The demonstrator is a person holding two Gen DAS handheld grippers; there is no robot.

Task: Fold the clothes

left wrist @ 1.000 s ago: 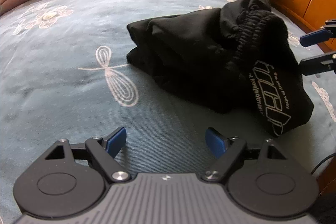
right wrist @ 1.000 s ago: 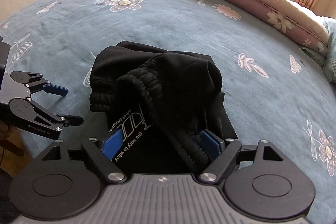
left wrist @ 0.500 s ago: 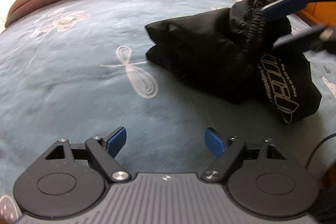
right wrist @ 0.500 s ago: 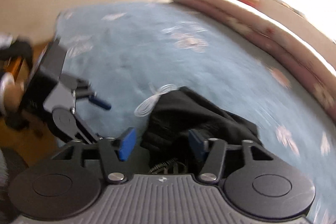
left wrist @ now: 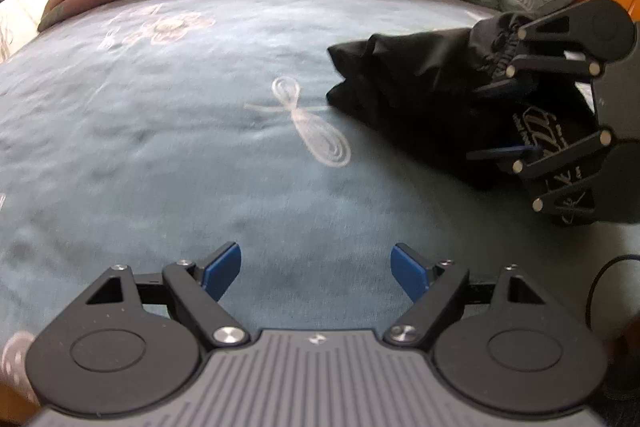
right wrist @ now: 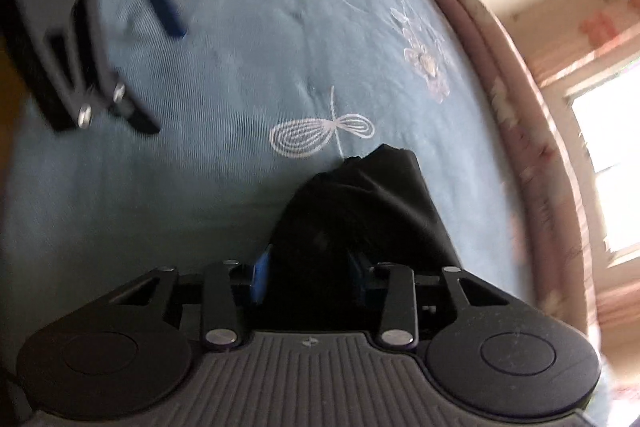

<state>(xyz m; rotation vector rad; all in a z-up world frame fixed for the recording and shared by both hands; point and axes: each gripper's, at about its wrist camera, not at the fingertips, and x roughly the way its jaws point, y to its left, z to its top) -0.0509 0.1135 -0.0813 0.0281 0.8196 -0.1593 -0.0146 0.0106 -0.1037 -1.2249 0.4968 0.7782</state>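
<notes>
Your right tongs (right wrist: 308, 277) have just been closing on the black clothes (left wrist: 420, 95) bunched at the right of the bed (left wrist: 160, 147), though the blurry view hides how firm that bite is. Your left tongs (left wrist: 316, 271) gape open over bare bed. Pull with one thin pinch and the cloth could slip out.

Black garment bunched on the bed

The black garment (left wrist: 420, 87) lies crumpled in a loose heap on the blue-green bedspread (left wrist: 200, 147), toward the headboard-side edge, near the pillow corner. Its gathered elastic waistband (left wrist: 500, 55) is raised at one end, and pale printed lettering (left wrist: 536, 123) shows on the fabric below it.
</notes>
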